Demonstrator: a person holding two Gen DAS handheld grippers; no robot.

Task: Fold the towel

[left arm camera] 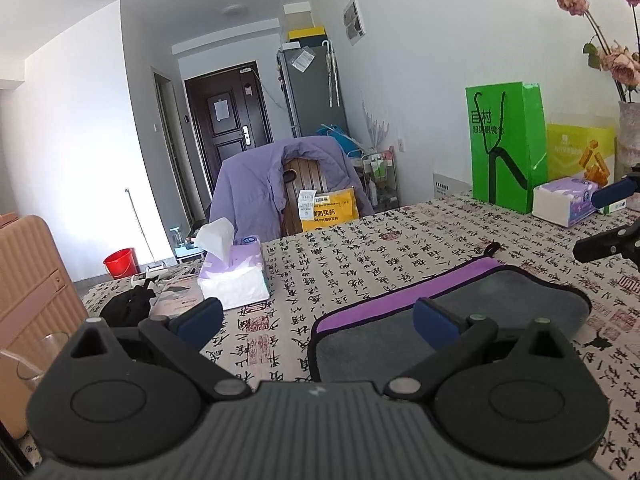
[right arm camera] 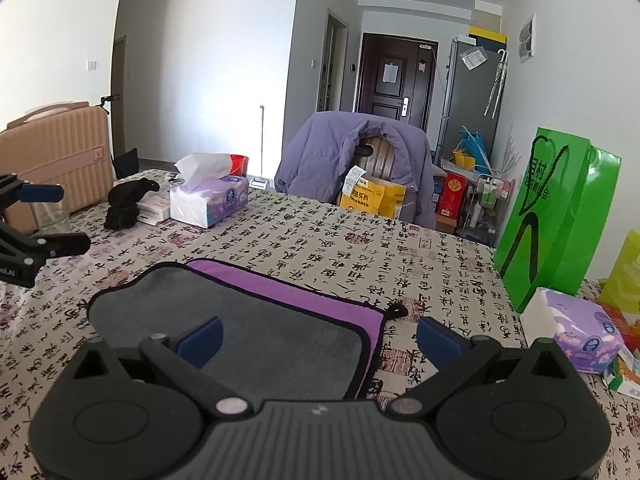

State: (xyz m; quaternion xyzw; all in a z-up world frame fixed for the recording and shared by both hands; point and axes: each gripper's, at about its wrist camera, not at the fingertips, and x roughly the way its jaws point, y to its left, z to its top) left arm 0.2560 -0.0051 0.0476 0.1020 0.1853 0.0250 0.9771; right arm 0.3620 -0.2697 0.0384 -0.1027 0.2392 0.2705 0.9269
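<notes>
Grey towel (right arm camera: 256, 320) (folded) on table | below both jaws | both wide, empty

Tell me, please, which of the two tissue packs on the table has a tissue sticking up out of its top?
The tissue pack beside the black cloth, on the suitcase side; the pack by the green bag shows none.

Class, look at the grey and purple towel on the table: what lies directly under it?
The towel lies folded on the calligraphy-print tablecloth, which shows all around it. A purple strip of the lower layer sticks out beyond the grey top. Anything else beneath is covered.
</notes>
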